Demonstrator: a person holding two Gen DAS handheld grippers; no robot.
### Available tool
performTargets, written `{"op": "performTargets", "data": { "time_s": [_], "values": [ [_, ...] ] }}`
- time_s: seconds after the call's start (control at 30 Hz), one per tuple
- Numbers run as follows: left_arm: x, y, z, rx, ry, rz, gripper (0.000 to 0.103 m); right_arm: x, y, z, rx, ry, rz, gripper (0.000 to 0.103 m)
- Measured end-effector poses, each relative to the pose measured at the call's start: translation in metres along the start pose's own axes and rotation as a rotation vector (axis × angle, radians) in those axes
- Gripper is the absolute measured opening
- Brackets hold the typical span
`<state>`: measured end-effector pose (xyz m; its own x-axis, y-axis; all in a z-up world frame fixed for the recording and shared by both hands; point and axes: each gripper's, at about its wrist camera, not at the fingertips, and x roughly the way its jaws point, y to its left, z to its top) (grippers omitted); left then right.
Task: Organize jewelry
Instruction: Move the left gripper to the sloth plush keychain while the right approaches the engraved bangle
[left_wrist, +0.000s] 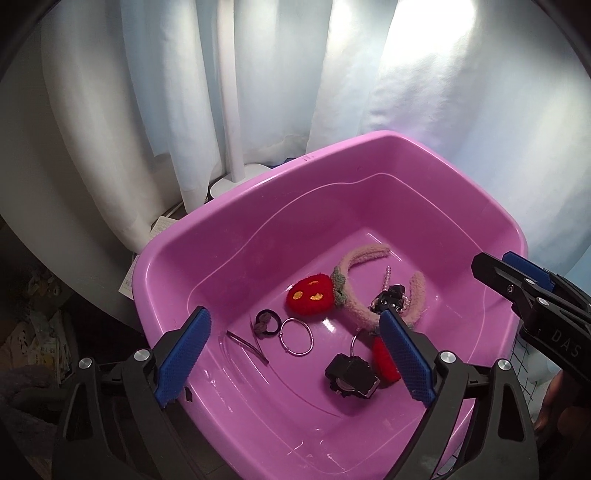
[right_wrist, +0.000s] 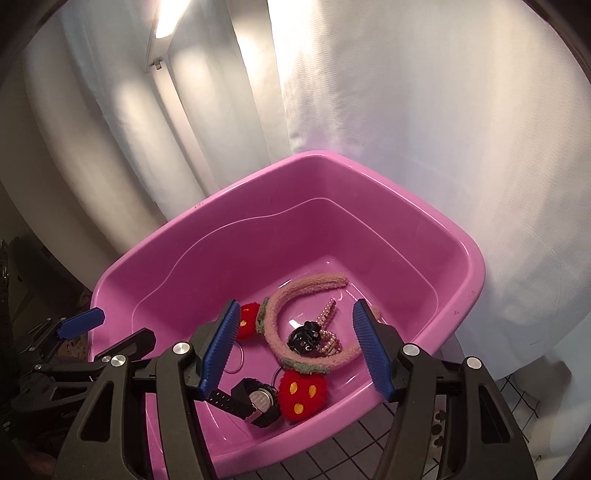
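Jewelry lies on the floor of the pink tub (left_wrist: 229, 236) — headband (left_wrist: 384, 291), watch (left_wrist: 351, 374), ring (left_wrist: 296, 336). Left gripper (left_wrist: 295, 354) and right gripper (right_wrist: 299, 347) hover over the tub — fingers spread, nothing between them.

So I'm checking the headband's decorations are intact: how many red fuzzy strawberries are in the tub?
2. One strawberry lies by the near wall of the pink tub, beside the black watch; the other strawberry sits mid-floor. The silver ring lies near it. None seems hidden.
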<state>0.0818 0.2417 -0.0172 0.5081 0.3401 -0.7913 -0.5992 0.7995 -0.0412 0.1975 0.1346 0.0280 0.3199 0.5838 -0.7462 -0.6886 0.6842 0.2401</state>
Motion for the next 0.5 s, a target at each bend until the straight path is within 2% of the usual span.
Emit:
{"op": "performTargets", "data": {
  "time_s": [0.5],
  "values": [
    [-0.046, -0.030, -0.015, 0.013, -0.070, 0.012, 0.095, -0.071, -0.024, -0.030, 0.023, -0.077, 0.001, 0.066]
  ]
}}
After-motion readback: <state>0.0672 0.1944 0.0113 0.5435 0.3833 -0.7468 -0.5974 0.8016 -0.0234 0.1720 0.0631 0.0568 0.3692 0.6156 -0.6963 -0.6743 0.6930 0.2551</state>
